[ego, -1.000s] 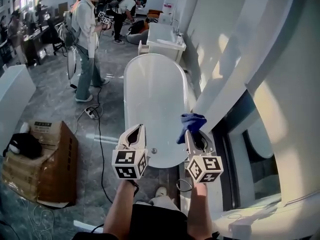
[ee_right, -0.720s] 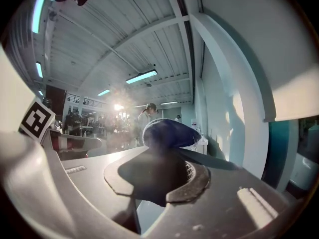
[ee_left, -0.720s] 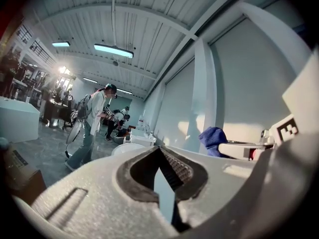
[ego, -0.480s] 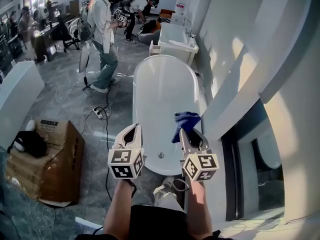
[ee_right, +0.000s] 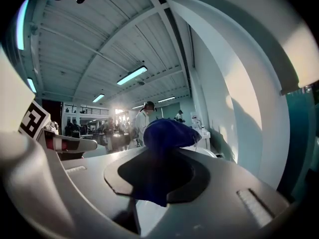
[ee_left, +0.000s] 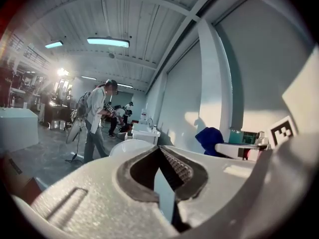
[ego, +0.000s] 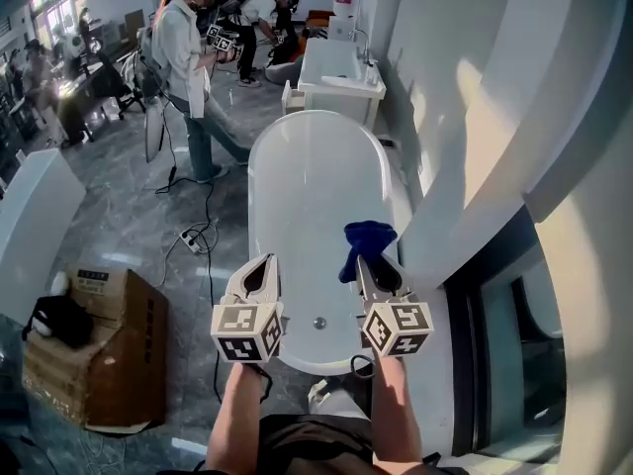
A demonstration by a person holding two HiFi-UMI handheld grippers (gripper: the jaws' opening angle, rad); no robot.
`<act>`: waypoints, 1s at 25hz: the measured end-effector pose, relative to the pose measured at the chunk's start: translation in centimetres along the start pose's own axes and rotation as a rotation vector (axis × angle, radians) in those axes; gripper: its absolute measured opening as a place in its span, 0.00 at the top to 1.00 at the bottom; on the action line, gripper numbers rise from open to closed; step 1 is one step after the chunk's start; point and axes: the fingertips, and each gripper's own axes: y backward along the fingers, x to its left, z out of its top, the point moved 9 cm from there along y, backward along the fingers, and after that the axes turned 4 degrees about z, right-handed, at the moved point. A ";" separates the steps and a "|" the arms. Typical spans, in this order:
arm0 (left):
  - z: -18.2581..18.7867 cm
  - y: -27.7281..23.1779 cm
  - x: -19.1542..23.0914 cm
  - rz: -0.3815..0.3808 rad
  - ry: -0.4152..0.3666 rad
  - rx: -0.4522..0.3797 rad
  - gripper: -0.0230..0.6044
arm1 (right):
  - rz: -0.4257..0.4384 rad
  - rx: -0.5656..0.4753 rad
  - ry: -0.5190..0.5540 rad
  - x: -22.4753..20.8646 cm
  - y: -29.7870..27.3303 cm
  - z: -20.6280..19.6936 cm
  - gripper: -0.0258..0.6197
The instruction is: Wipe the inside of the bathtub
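Observation:
A white oval bathtub (ego: 307,166) stands lengthwise ahead of me, its drain (ego: 318,322) near my end. My right gripper (ego: 368,261) is shut on a blue cloth (ego: 365,241), held above the tub's near right rim. In the right gripper view the blue cloth (ee_right: 164,136) bulges out of the shut jaws. My left gripper (ego: 261,263) hovers over the tub's near left rim, shut with nothing in it. In the left gripper view its jaws meet in a narrow slit, and the cloth (ee_left: 210,138) shows at the right.
A white wall and column (ego: 475,117) run along the tub's right side. A washbasin unit (ego: 331,72) stands past the tub's far end. A person (ego: 188,67) stands on the grey floor at left, near a power strip and cable (ego: 194,240). A cardboard box (ego: 99,349) sits at lower left.
The view has shifted a little, so the tub sits more centred below both grippers. The person at the left has walked slightly. Both grippers keep their hold and pose.

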 end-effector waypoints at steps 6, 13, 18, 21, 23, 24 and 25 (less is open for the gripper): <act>0.1 -7.8 -2.5 0.018 -0.010 0.056 0.96 | 0.006 0.038 -0.033 -7.4 -4.5 0.0 0.80; 0.1 -14.5 -5.5 0.022 -0.044 0.115 0.96 | -0.051 0.045 -0.128 -16.0 -6.6 -0.6 0.80; -1.0 -16.7 -6.5 0.021 -0.064 0.175 0.96 | -0.038 0.078 -0.182 -17.6 -8.1 -2.6 0.79; -1.7 -17.4 -6.2 0.014 -0.081 0.208 0.96 | -0.042 0.089 -0.206 -18.1 -9.0 -3.6 0.79; -2.2 -18.5 -5.5 0.018 -0.075 0.224 0.96 | -0.043 0.097 -0.212 -18.7 -10.0 -4.3 0.79; -2.4 -19.2 -5.0 0.021 -0.069 0.233 0.96 | -0.045 0.101 -0.215 -18.9 -10.5 -4.6 0.79; -2.7 -19.9 -4.5 0.020 -0.068 0.244 0.96 | -0.050 0.104 -0.218 -19.1 -10.9 -4.9 0.79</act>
